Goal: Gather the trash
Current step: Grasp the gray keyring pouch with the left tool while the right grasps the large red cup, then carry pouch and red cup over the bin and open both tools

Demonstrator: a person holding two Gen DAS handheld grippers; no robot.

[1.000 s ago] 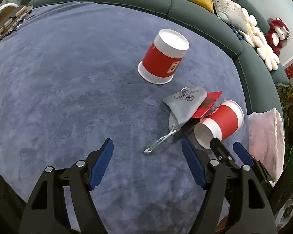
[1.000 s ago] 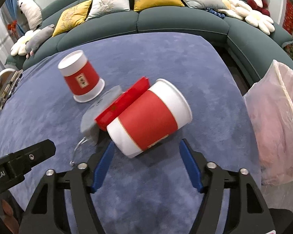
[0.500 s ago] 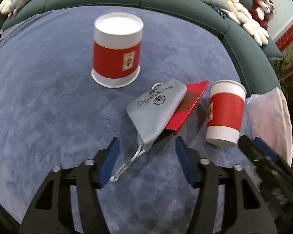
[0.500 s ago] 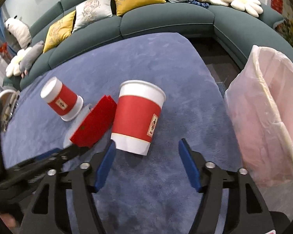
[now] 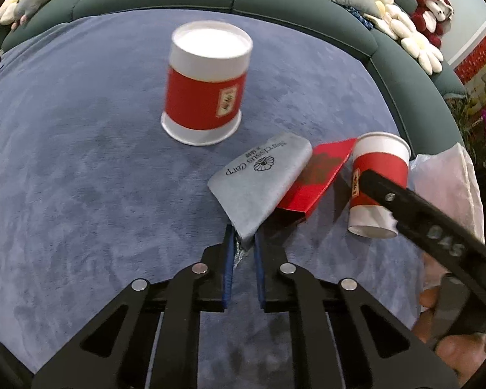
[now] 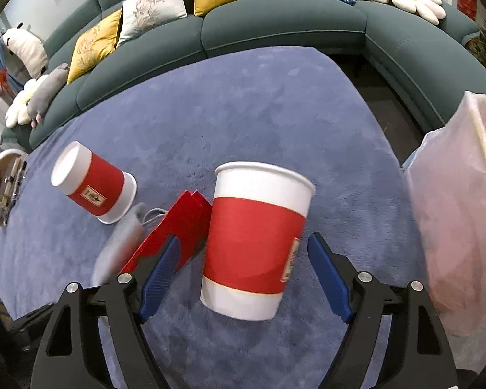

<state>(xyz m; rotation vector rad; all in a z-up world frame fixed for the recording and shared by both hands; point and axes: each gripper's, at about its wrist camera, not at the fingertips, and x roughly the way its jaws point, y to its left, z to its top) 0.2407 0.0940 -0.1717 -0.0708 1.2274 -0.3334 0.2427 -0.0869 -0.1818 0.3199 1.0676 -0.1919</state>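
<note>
My left gripper [image 5: 243,236] is shut on the narrow lower end of a grey drawstring pouch [image 5: 262,178] that lies on the blue carpet, overlapping a red envelope [image 5: 314,181]. Behind them a red-and-white paper cup [image 5: 207,87] stands upside down. A second red-and-white cup [image 6: 259,236] stands upright between the jaws of my right gripper [image 6: 243,240]. Those jaws are opening, and the blue pads [image 6: 158,272] stand just off the cup's sides. The envelope [image 6: 178,233] and pouch [image 6: 120,243] lie left of this cup. In the left wrist view the right gripper's arm partly hides the upright cup [image 5: 379,178].
A pale pink plastic bag [image 6: 453,210] stands open at the carpet's right edge. A dark green curved sofa [image 6: 275,22] with cushions and plush toys rings the carpet. A hand [image 5: 437,308] shows at the lower right of the left wrist view.
My left gripper moved up to the pouch and shut on its end. The cup by the right gripper went from tilted to upright, and the right jaws spread wider.
</note>
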